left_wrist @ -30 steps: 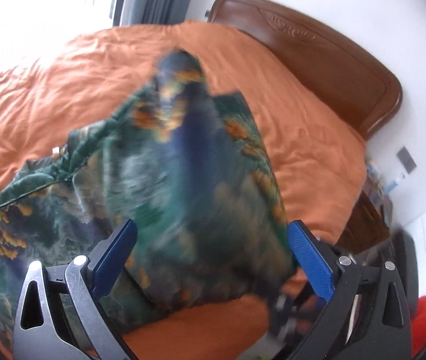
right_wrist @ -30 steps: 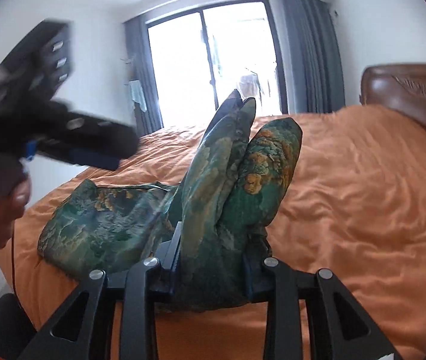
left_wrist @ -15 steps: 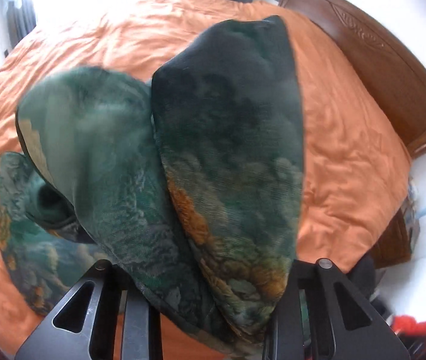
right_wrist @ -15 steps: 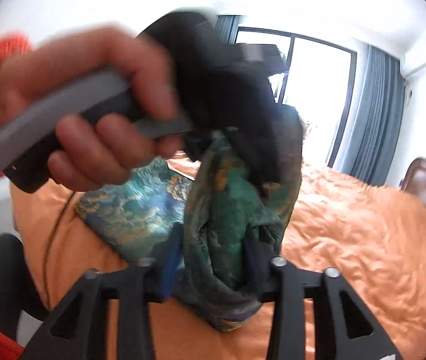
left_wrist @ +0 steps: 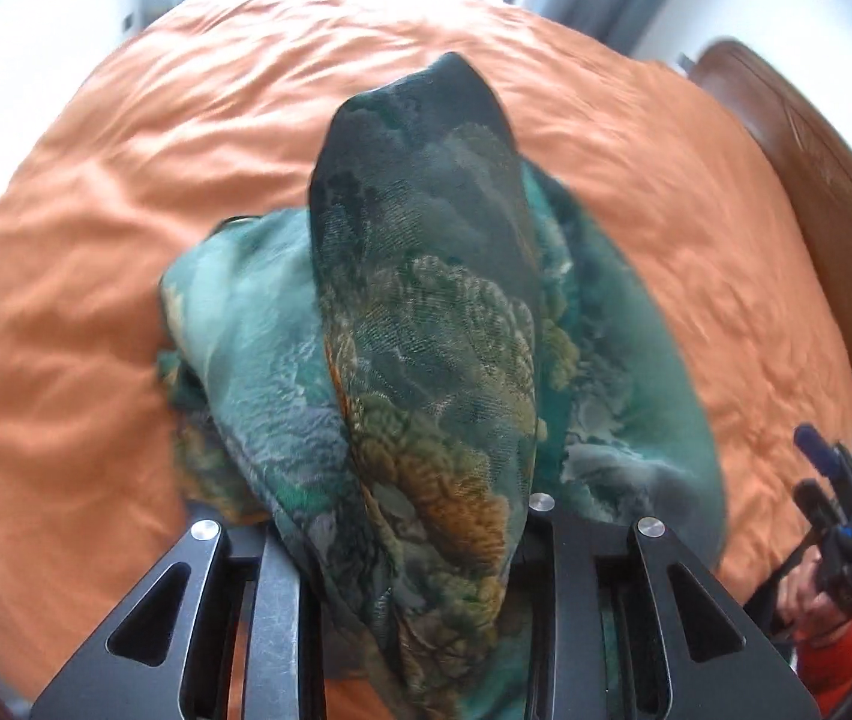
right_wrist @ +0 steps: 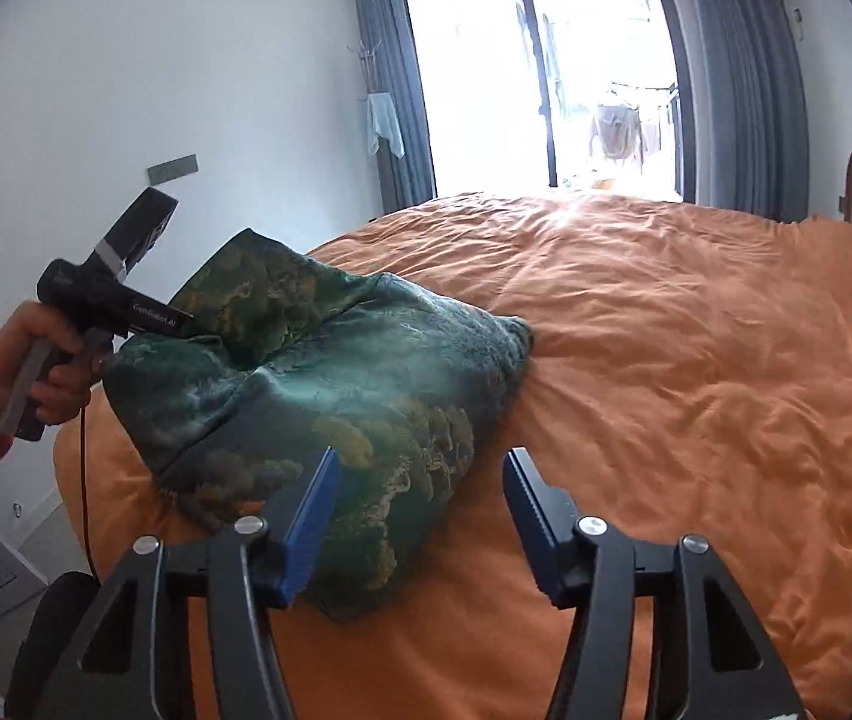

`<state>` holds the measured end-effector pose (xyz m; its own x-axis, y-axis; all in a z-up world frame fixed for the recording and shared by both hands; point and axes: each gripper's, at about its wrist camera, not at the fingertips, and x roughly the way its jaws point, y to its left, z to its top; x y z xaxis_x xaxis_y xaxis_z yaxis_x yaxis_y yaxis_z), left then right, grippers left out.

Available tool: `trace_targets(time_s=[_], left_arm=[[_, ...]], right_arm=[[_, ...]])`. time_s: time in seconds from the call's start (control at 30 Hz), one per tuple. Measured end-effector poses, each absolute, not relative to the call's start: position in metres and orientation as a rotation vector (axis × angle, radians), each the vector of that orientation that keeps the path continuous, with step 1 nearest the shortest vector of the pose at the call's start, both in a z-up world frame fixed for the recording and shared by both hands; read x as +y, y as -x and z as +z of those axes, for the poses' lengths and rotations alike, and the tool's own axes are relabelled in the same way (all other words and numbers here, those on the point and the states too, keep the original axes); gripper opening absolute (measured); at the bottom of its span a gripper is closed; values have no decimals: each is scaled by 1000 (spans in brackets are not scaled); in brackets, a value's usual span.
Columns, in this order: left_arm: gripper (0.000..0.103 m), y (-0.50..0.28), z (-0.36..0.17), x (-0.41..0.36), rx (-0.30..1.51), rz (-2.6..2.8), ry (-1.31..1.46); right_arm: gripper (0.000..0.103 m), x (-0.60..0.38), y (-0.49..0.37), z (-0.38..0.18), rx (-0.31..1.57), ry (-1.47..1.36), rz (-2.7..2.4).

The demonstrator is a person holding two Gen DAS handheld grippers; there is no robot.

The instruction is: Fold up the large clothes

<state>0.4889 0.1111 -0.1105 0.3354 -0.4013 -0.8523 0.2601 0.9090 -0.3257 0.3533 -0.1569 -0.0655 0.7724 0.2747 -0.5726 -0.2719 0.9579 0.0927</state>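
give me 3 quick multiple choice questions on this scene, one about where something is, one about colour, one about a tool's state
1. Where does the green patterned garment lie?
A. on the bed
B. on the floor
C. on a chair

2. What colour is the bed cover?
A. white
B. orange
C. blue

3. How is the right tool?
A. shut on the garment
B. open, holding nothing
C. out of view

Answers:
1 A, it rests on the cover.
2 B, orange throughout.
3 B, its blue pads stand apart, while the left tool is clamped on the cloth.

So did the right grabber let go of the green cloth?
Yes. The right gripper has opened and backed off the green cloth, which now lies lower on the orange bed.
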Motion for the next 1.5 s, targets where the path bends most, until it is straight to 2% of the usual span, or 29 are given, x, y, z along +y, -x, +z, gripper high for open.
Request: trace_targets(time_s=[0.13, 0.23, 0.33, 0.5, 0.63, 0.8, 1.03, 1.1, 1.27, 1.43, 1.5], left_arm=[[33, -493, -136, 132, 1157, -475, 242], [37, -504, -154, 148, 1151, -475, 222], [39, -516, -176, 160, 1162, -514, 300], [40, -521, -204, 180, 1142, -557, 430], [47, -503, -181, 185, 1119, -573, 413], [70, -468, -135, 209, 1033, -541, 376], [71, -430, -120, 251, 995, -466, 375], [71, -425, -118, 261, 985, -441, 401], [76, -409, -118, 269, 973, -380, 410], [81, -406, -114, 255, 928, -430, 427], [82, -411, -112, 244, 906, -467, 439]], right_arm=[[52, -95, -397, -95, 662, 35, 416], [53, -54, -426, -140, 758, 78, 459], [54, -40, -443, -181, 817, 110, 409], [54, -38, -458, -206, 845, 115, 360], [54, -30, -454, -201, 846, 139, 333], [54, -33, -435, -161, 839, 126, 329], [54, 5, -415, -96, 682, 19, 382], [54, 37, -421, -105, 704, 42, 441], [55, 87, -434, -176, 835, 167, 461], [56, 75, -406, -149, 720, 137, 439], [63, 60, -395, -135, 686, 102, 443]])
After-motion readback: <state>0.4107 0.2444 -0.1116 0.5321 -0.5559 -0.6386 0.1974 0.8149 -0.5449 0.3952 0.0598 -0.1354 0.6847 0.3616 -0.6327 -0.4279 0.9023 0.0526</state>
